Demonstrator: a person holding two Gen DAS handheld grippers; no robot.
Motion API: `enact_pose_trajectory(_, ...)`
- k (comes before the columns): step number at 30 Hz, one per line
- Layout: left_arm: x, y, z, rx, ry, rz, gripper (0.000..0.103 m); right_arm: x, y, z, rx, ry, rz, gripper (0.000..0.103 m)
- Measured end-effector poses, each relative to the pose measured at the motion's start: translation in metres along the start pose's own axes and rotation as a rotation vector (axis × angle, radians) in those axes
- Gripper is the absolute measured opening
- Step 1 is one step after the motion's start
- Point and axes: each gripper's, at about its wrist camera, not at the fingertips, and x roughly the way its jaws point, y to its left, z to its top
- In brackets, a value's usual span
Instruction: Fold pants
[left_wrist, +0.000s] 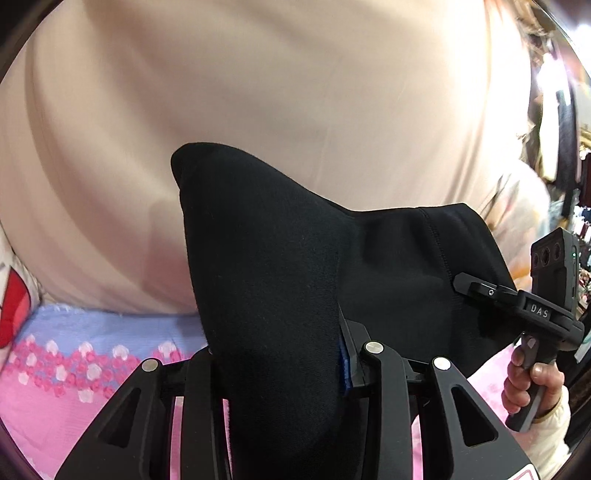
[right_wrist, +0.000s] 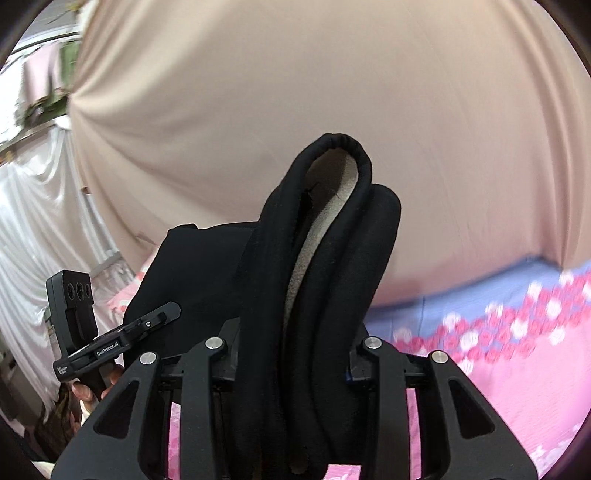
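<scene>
A: Pants (left_wrist: 280, 266)?
B: Black, lifted above the pink bed (left_wrist: 55, 398), strung sideways between both hands.
A: Grippers?
B: Left gripper (left_wrist: 280, 373) clamps one bunched end, right gripper (right_wrist: 295, 354) the waistband end. Both level, side by side; neither is nearer.
</scene>
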Motion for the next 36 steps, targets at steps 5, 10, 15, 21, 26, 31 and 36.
enact_pose_trajectory(5,0.069,0.026,-0.033,-0.055,0.117,0.028,0.031,0.053,-0.051,-0.031,0.092,0.09,-0.032,0.034)
enact_pose_trajectory(10,0.125,0.051,-0.072,-0.102,0.216,0.043,0.031,0.1,-0.096,-0.067,0.169,0.181,-0.067,0.034)
enact_pose_trajectory(15,0.163,0.071,-0.109,-0.148,0.299,0.04,0.031,0.131,-0.126,-0.098,0.21,0.256,-0.086,0.034)
enact_pose_trajectory(21,0.173,0.088,-0.135,-0.176,0.318,0.033,0.033,0.145,-0.146,-0.117,0.241,0.287,-0.086,0.034)
enact_pose_trajectory(26,0.178,0.094,-0.15,-0.186,0.327,0.033,0.04,0.145,-0.163,-0.125,0.308,0.299,-0.055,0.04)
enact_pose_trajectory(31,0.177,0.1,-0.154,-0.184,0.311,0.04,0.045,0.146,-0.166,-0.128,0.31,0.303,-0.055,0.043)
enact_pose_trajectory(36,0.177,0.102,-0.159,-0.196,0.317,0.038,0.048,0.147,-0.163,-0.127,0.303,0.307,-0.055,0.044)
